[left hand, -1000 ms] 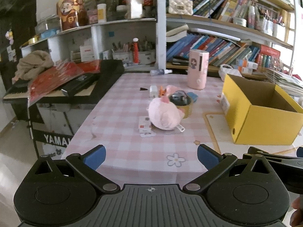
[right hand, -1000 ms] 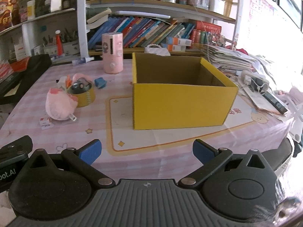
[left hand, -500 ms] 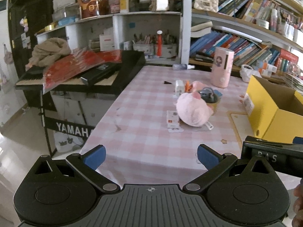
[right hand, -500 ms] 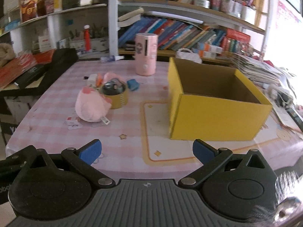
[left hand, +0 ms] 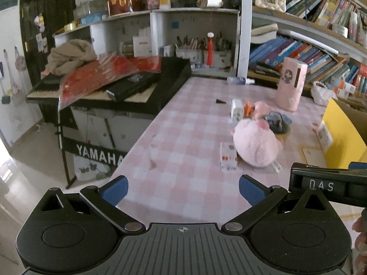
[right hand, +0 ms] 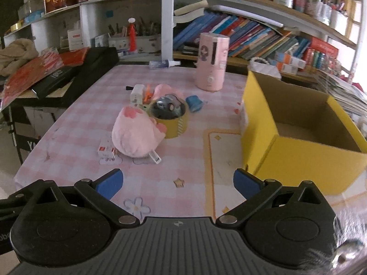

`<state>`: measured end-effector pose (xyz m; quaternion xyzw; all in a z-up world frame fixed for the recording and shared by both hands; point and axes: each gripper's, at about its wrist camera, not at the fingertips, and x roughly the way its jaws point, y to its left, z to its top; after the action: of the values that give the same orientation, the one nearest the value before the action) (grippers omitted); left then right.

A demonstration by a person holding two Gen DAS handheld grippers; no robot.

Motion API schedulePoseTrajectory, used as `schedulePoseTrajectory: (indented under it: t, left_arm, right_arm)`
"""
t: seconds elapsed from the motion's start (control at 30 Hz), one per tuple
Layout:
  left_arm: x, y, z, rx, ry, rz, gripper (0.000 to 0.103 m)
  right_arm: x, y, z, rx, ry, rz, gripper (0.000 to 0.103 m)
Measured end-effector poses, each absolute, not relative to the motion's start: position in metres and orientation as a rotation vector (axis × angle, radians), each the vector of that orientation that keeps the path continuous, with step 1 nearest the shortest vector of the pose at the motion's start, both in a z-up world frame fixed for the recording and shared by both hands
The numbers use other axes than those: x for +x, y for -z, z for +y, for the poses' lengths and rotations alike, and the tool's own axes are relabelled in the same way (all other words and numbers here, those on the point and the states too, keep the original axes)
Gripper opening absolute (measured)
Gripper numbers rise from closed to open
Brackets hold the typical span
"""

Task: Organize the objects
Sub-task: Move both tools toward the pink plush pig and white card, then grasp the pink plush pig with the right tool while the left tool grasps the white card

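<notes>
A pink plush toy (right hand: 136, 136) lies on the pink checked table (right hand: 75, 126), also in the left wrist view (left hand: 255, 145). Behind it stands a yellow tape roll (right hand: 170, 120) holding a dark round object. A small white and red box (right hand: 106, 149) lies left of the plush. A white plug, an orange clip and a blue object (right hand: 194, 103) lie behind. An open, empty yellow cardboard box (right hand: 302, 135) stands to the right. My left gripper (left hand: 182, 190) and right gripper (right hand: 177, 182) are open and empty, above the table's near edge.
A pink cylindrical appliance (right hand: 212, 63) stands at the back of the table. A black Yamaha keyboard (left hand: 110, 91) with red plastic bags stands left of the table. Shelves of books (right hand: 240, 34) line the back wall. Stacked papers lie to the far right.
Both grippers have swung left, so the plush and clutter sit further right in each view. The right gripper has come closer to the plush. Both stay open.
</notes>
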<state>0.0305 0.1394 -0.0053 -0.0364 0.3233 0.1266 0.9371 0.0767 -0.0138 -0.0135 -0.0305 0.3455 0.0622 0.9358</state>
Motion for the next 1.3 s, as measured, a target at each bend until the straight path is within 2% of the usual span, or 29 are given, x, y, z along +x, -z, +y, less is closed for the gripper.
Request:
schedulePoseTrajectory:
  t: [0.27, 0.63, 0.8, 0.9, 0.97, 1.23, 1.3]
  left_arm:
    - [0.071, 0.014, 0.137, -0.136, -0.273, 0.679, 0.103]
    - [0.111, 0.027, 0.132, -0.095, -0.300, 0.766, 0.103]
    - [0.124, 0.031, 0.129, -0.064, -0.291, 0.808, 0.103]
    - [0.132, 0.031, 0.126, -0.063, -0.261, 0.815, 0.103]
    - [0.138, 0.031, 0.123, -0.073, -0.237, 0.814, 0.103]
    - [0.169, 0.037, 0.107, -0.076, -0.155, 0.807, 0.101]
    - [0.178, 0.040, 0.104, -0.070, -0.145, 0.808, 0.097]
  right_arm:
    - [0.137, 0.015, -0.015, -0.037, -0.256, 0.722, 0.095]
    - [0.207, 0.036, 0.013, -0.092, -0.505, 0.828, 0.095]
    - [0.222, 0.053, 0.021, -0.158, -0.524, 0.857, 0.079]
    - [0.226, 0.047, 0.017, -0.153, -0.568, 0.833, 0.062]
    - [0.227, 0.036, 0.009, -0.107, -0.594, 0.822, 0.059]
    - [0.219, -0.022, -0.040, 0.006, -0.516, 0.575, 0.059]
    - [0.219, -0.029, -0.054, 0.021, -0.454, 0.539, 0.059]
